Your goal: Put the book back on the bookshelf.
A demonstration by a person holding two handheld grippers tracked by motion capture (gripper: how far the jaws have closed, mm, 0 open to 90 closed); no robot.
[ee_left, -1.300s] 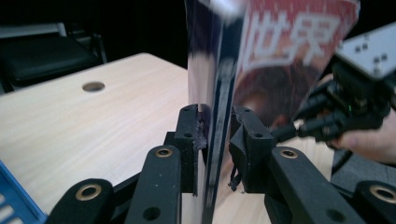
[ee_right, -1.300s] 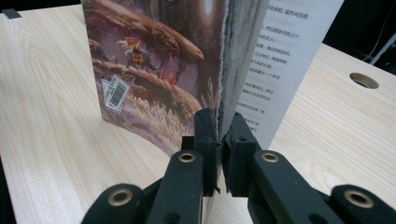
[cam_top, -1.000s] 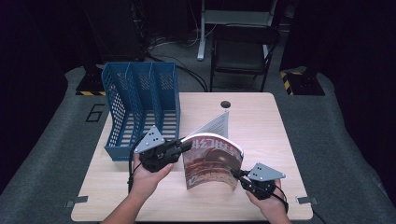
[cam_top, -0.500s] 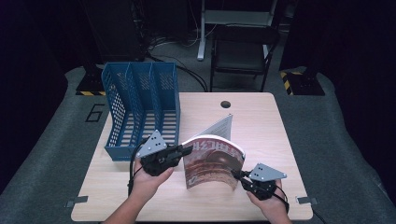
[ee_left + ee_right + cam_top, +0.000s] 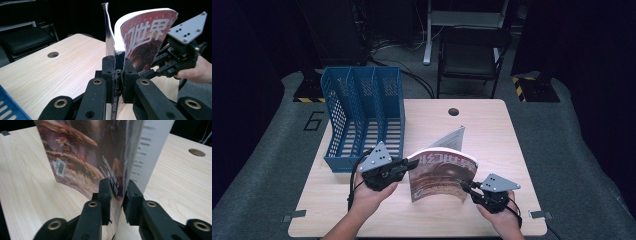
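The left gripper has its two black jaws pinched tight on the spine edge of the magazine, with the spine's lettering running down between them in the left gripper view. The right gripper straddles the opposite lower edge; its jaws have just been opening, and in the right gripper view the cover sits between them with a sliver of space on one side, so that grip looks slack rather than pressed. The magazine stands upright on its bottom edge on the table, at about six o'clock from the cable hole and at roughly four o'clock from the blue file rack, with one loose page fanned out behind toward twelve o'clock. The risk, as I judge it, is that with the right side loosened the curved cover will spring or the whole magazine will swing around the left pinch and flop down; the stray page could also catch if it is carried into a slot of the rack. Both hands come in from six o'clock, the left hand angled toward three o'clock, the right hand low near the table's front edge and pointing toward ten o'clock.
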